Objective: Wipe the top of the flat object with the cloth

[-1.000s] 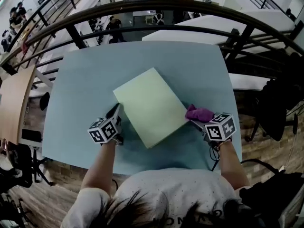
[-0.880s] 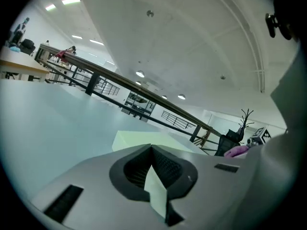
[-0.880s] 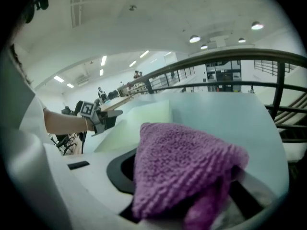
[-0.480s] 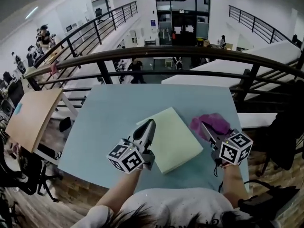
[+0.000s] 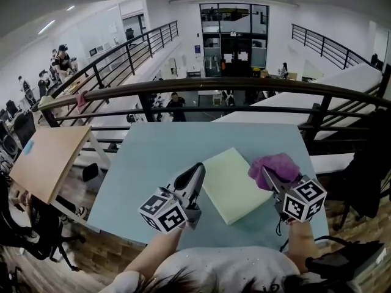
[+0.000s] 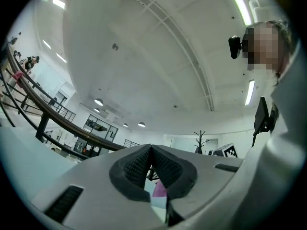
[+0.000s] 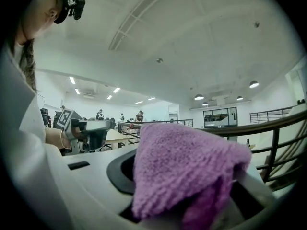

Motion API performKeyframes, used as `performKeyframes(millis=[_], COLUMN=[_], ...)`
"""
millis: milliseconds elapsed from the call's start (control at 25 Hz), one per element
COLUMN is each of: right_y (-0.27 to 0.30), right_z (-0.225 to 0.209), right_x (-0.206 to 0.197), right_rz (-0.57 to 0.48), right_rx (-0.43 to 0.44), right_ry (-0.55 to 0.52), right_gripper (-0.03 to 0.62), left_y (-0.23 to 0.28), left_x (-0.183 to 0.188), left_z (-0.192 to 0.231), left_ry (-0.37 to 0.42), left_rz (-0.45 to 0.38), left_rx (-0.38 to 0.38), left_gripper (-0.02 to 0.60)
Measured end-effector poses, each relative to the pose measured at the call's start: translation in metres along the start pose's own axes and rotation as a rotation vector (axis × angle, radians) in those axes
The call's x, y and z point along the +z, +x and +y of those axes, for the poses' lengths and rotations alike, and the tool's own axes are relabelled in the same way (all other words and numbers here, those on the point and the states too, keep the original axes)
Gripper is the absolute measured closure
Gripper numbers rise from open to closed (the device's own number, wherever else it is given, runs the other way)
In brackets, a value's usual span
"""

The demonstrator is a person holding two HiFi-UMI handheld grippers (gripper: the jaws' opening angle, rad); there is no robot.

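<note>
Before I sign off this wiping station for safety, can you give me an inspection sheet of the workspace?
Surface: light blue table.
Job's things: pale yellow flat pad lies on the table; purple cloth is by the pad's right edge.
Clutter: nothing seen.
Grippers: left hand-held gripper shut, nothing between its jaws; right hand-held gripper shut on the purple cloth.
Cables: thin dark cord hangs below the right hand-held gripper.
Surroundings: black railing behind the table; wooden table to the left; people in the distance.
</note>
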State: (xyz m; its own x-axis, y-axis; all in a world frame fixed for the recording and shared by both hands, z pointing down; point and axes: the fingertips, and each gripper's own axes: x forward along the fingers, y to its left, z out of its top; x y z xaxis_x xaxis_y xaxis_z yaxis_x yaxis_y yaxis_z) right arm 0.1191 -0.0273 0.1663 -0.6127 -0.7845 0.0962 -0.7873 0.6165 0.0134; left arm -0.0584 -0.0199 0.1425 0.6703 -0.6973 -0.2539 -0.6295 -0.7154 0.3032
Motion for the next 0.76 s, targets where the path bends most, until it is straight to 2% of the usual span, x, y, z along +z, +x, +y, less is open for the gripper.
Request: performKeyframes(millis=[120,240,320,520,760], right_y=[-0.010,-0.024,-0.030,-0.035,-0.055], right_z=[0.010,0.023,0.030,0.030,0.033], right_x=[-0.001,-0.008,-0.020,-0.056,-0.032], right_rz=[0.030,0.082,0.111,0.148,0.169], right_rx=[-0.010,-0.028,-0.050,-0.110,-0.144], right_ry=[0.008,0.015,0.019,0.059,0.054], right_gripper=[0.565,0.565,0.565,0.565,0.565], left_y=[-0.009,-0.024,-0.040,-0.064,-0.070], left_x=[0.004,0.005,-0.001,-0.021,0.000], left_z=[-0.002,-0.003,0.002,0.023,-0.002], left_ry=[-0.043,-0.010,-0.003,-0.051,-0.036], left_rz=[0.026,0.064,0.071,0.080,0.090], left_rx=[-0.001,-0.002,-0.014,-0.020,-0.038], left_gripper=[0.589,0.589,0.590,0.590,0.589])
